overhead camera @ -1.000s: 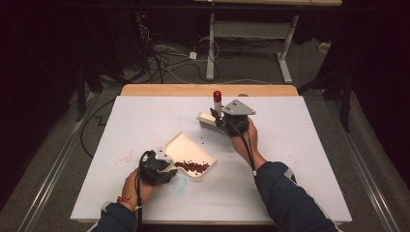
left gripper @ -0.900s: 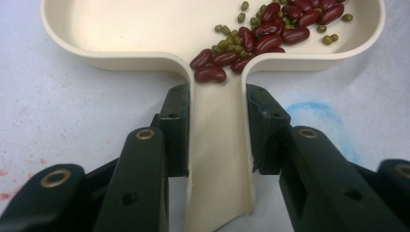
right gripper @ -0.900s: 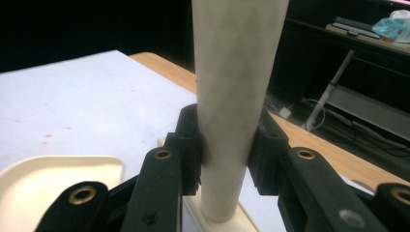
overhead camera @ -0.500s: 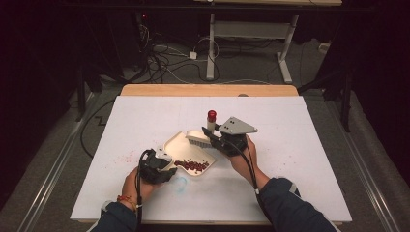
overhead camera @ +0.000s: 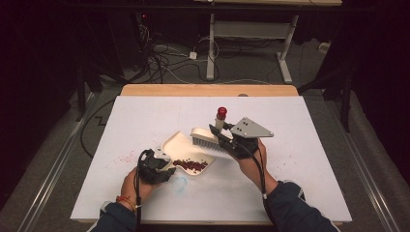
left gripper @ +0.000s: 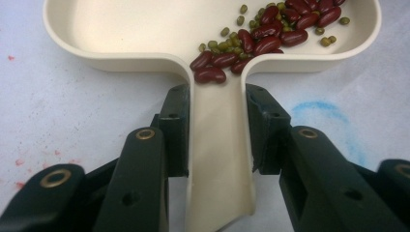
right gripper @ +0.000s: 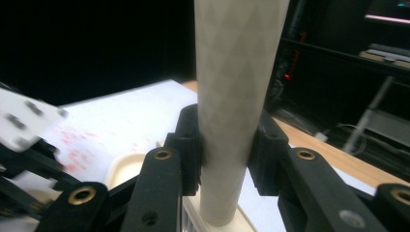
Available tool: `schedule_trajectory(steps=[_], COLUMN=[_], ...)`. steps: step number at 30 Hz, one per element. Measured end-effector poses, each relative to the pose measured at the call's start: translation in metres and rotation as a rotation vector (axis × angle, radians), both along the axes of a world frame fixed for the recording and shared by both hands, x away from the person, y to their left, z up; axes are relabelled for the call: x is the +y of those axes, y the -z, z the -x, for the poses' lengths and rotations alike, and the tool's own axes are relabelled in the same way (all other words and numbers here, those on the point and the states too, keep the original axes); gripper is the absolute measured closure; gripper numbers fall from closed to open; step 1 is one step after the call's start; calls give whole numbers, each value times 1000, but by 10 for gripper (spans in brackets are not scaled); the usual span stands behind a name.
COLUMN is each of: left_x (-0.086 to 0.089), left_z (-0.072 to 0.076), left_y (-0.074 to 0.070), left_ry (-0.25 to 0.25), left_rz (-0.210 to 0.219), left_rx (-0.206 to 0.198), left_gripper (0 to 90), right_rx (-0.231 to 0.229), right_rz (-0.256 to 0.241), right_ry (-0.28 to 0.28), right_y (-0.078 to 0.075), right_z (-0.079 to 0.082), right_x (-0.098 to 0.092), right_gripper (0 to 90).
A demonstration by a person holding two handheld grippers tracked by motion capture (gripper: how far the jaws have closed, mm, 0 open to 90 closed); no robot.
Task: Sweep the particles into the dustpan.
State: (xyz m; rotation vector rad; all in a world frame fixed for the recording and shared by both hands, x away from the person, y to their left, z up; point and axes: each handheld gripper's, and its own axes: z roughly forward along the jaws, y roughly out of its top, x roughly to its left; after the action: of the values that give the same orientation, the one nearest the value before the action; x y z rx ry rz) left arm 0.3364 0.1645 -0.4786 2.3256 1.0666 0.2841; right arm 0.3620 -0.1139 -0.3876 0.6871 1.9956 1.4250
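The left tongs (left gripper: 215, 145) are clamped on the handle of the dustpan (overhead camera: 180, 146), near the desk's (overhead camera: 319, 159) front edge. Kidney beans (left gripper: 270, 38) and mung beans (left gripper: 222, 44) lie inside already. The right tongs (overhead camera: 227, 140) squeeze the brush (overhead camera: 205, 137) over the pan's far rim; red specks (overhead camera: 123, 157) probably remain to sweep.

Black two-jaw grippers with brass-ringed screw holes, a grey three-cornered plate (overhead camera: 251, 128) with screws, dark blue sleeves (overhead camera: 295, 212).
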Motion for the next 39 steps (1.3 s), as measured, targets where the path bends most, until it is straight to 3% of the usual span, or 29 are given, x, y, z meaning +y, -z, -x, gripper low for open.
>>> schedule_trajectory(steps=[1, 2, 7, 9, 10, 14, 15, 21, 28, 34, 39], left_x=[0, 0, -2, -2, -3, -5, -5, -6, -5, -5, -5], left_z=[0, 1, 2, 3, 3, 5, 5, 5, 5, 5, 4], left_y=[0, -1, -1, -1, -1, 0, 0, -1, -1, -1, -2], left_ry=[0, -3, -12, -18, -23, -37, -40, -38, -34, -30, -27], left_rz=[0, 4, 2, 4, 2, 8, 8, 2, 0, -2, -2], left_rx=[0, -2, -3, -5, -7, 2, 3, 6, 4, 5, 2], left_gripper=[637, 637, 637, 637, 638, 638, 638, 637, 637, 638, 638], right_rx=[0, -15, 4, 6, 31, 27, 51, 85, 92, 76, 25], right_rz=[0, 32, 75, 78, 73, 91, 79, 49, 26, 0, -9], right_ry=[0, 18, -4, -13, -37, -45, -58, -80, -88, -89, -33], right_y=[0, 6, 16, 18, 21, 21, 21, 20, 15, 4, 1], right_z=[0, -1, 2, 4, 8, 16, 21, 32, 34, 34, 29], right_x=[0, 1, 11, 13, 18, 25, 29, 35, 34, 26, 16], right_gripper=[705, 705, 705, 705, 705, 705, 705, 704, 705, 705, 705])
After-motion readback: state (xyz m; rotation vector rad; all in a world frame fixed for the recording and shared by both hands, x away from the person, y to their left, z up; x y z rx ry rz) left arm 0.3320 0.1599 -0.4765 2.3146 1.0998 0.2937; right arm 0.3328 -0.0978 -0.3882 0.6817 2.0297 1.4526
